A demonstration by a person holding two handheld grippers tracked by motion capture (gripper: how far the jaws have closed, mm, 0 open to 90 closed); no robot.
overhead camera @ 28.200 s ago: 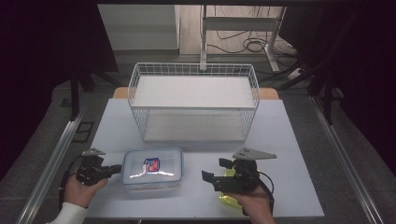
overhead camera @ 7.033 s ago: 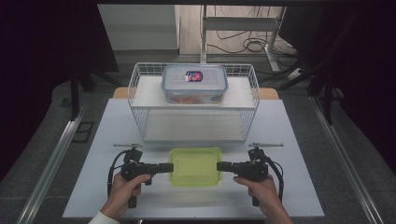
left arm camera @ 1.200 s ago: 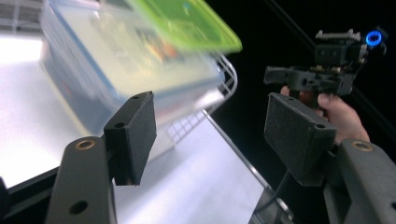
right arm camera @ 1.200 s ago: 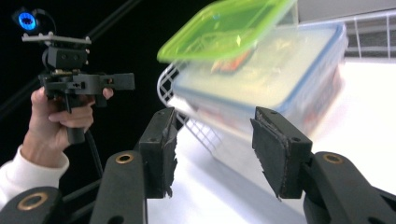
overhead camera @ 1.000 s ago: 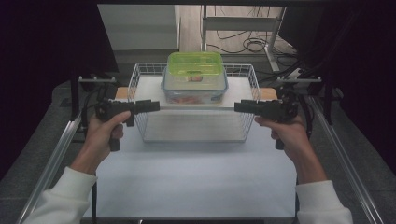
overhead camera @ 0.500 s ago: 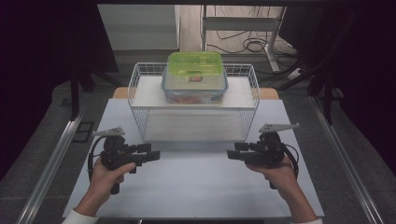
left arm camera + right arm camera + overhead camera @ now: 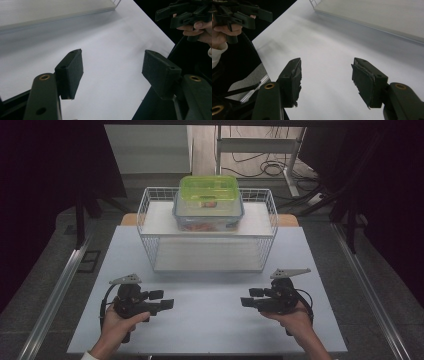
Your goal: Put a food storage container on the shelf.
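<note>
The left claw (image 7: 159, 301) and right claw (image 7: 252, 299) rest low over the near counter (image 7: 210, 320), jaws spread and empty, pointing inward at each other. The green box (image 7: 209, 188) sits stacked on the clear container (image 7: 208, 215) inside the wire basket (image 7: 150, 237), likely set there for storage. Nothing lies between claws and basket.

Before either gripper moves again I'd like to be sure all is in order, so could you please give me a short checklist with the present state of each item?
1. Left gripper open, fingers holding nothing: ok.
2. Right gripper open and unloaded: ok.
3. Green container stacked on the clear container: ok.
4. Both containers inside the wire basket: ok.
5. Green lid latched: cannot tell.
</note>
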